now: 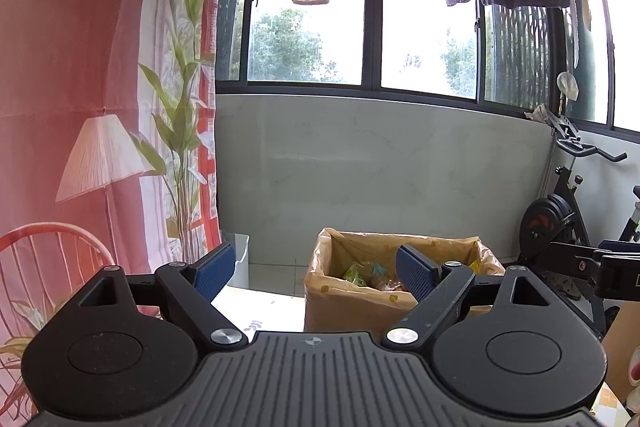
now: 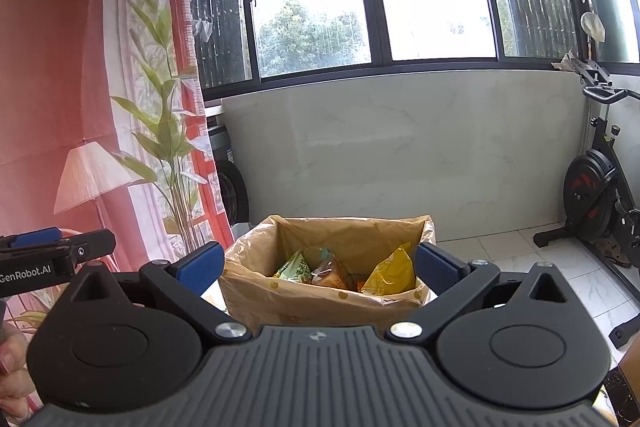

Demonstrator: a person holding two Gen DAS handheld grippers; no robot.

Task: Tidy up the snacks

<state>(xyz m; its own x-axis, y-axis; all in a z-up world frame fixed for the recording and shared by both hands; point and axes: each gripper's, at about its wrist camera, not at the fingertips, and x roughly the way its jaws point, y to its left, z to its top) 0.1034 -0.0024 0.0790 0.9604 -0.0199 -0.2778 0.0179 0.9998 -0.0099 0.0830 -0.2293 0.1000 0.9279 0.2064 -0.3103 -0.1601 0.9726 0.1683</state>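
1. Left wrist view: the left gripper was held level with its blue-padded fingers spread wide apart and nothing between them. Ahead of it stood a cardboard box lined with a tan plastic bag, its top open. A few snack packets lay inside at the bottom — a green one and an orange-brown one could be told apart, the rest partly hidden behind the right-hand finger. The box sat on a pale table, and the right gripper reached in from the right edge of the frame; its jaws could not be judged from here. An exercise bike stood by the wall to the right.

2. Right wrist view: the right gripper also had its fingers wide apart and held nothing. The box lay directly between and beyond the fingertips, apart from them. Inside were a green packet, an orange clear-wrapped packet and a yellow packet leaning against the right wall — all loose in the lining. The left gripper showed at the left edge, seen side-on
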